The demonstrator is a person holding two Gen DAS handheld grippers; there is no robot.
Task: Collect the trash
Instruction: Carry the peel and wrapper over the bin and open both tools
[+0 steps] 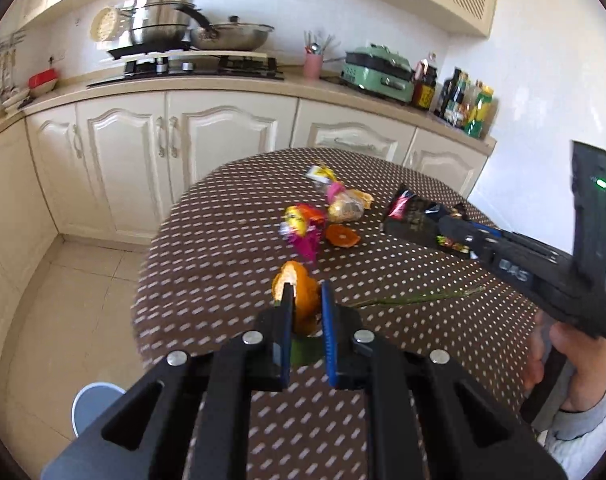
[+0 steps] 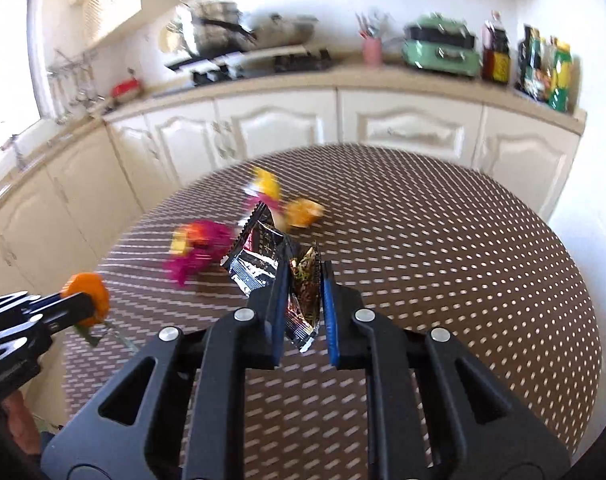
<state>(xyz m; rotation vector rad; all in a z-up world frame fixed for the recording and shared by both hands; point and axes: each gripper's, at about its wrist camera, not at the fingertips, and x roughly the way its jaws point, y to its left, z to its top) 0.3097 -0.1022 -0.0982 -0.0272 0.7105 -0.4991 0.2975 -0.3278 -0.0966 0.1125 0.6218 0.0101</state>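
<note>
Left gripper (image 1: 306, 294) is clamped on a piece of orange peel (image 1: 299, 300), with a green leaf or stem (image 1: 303, 350) showing between the jaws just behind the peel. From the right wrist camera the same gripper (image 2: 89, 300) is seen at the near left edge of the surface, the peel (image 2: 87, 293) sticking out past its tip and a green stem (image 2: 87, 336) hanging below it.

Right gripper (image 2: 305, 280) is closed on a dark foil snack wrapper (image 2: 259, 258), which fans out to the left of the jaws and is raised above the brown dotted surface (image 2: 443, 280). In the left wrist view this gripper (image 1: 443, 222) reaches in from the right with the wrapper (image 1: 413, 216) at its tip.

Relative to the dark wrapper, the remaining trash lies on the surface (image 1: 223, 240) to its left and beyond it: a pink and yellow wrapper (image 1: 303, 226), a second bit of orange peel (image 1: 342, 236) just beside that, a clear bag with pale contents (image 1: 345, 208), and a yellow and white wrapper (image 1: 322, 174) farthest away. A thin green stalk (image 1: 419, 298) lies on the surface nearer than the dark wrapper. These pieces are blurred in the right wrist view.
</note>
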